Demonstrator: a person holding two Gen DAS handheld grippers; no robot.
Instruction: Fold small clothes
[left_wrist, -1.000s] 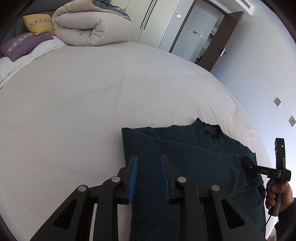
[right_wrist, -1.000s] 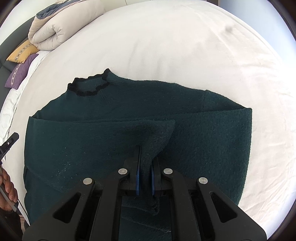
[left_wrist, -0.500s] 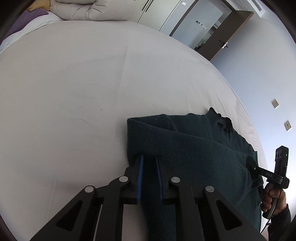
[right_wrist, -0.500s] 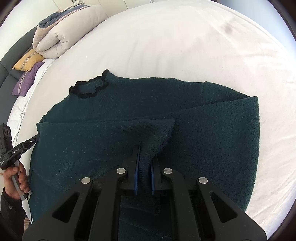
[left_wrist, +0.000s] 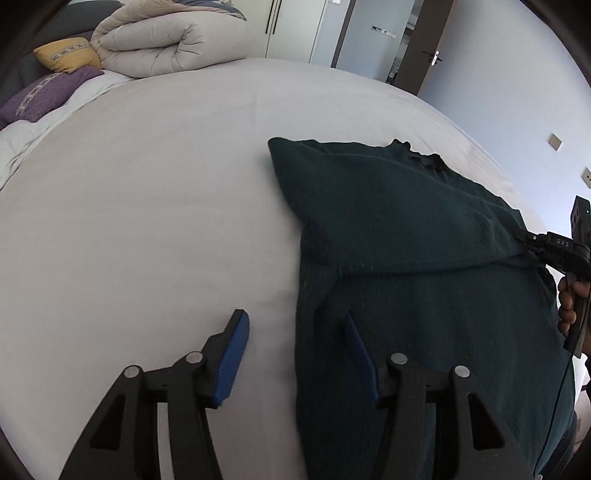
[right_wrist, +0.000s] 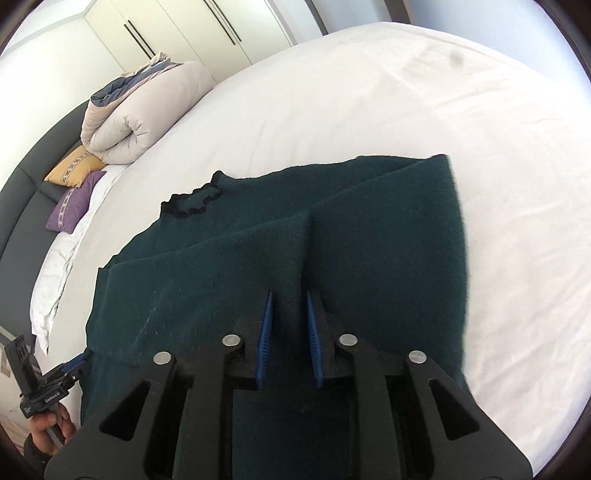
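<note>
Left wrist view: we look down along our left gripper (left_wrist: 295, 339) at a wide bed (left_wrist: 147, 221) covered in a smooth pale sheet. A dark green sweater (left_wrist: 406, 240) lies flat on the right half of the bed, near its edge, with its frilled collar (left_wrist: 424, 157) pointing toward the far side. One side of the sweater is folded in over the body. Our left gripper's jaws are opening, spread wide and gripping nothing; one blue pad sits over the bare sheet and the other over the sweater's left edge.

At the right edge of this view, our right gripper (left_wrist: 532, 242) meets the folded cloth, held by a hand (left_wrist: 569, 302).

From the right wrist view, our right gripper (right_wrist: 290, 306) has its jaws opening too. A ridge of the folded fabric runs up between the blue pads; the pads stand apart from it on each side, so the cloth is let go. Our left gripper (right_wrist: 77, 363) appears at the lower left, at the sweater's edge.

Around the bed: a rolled beige duvet (left_wrist: 166, 40) rests at the head, with a yellow cushion (left_wrist: 68, 55) and a purple cushion (left_wrist: 51, 92) beside it, against a dark padded headboard (right_wrist: 33, 184). Behind stand pale wardrobe doors (right_wrist: 184, 33). A brown door (left_wrist: 428, 40) stands open against a light blue wall (left_wrist: 517, 92) with two small wall plates.
</note>
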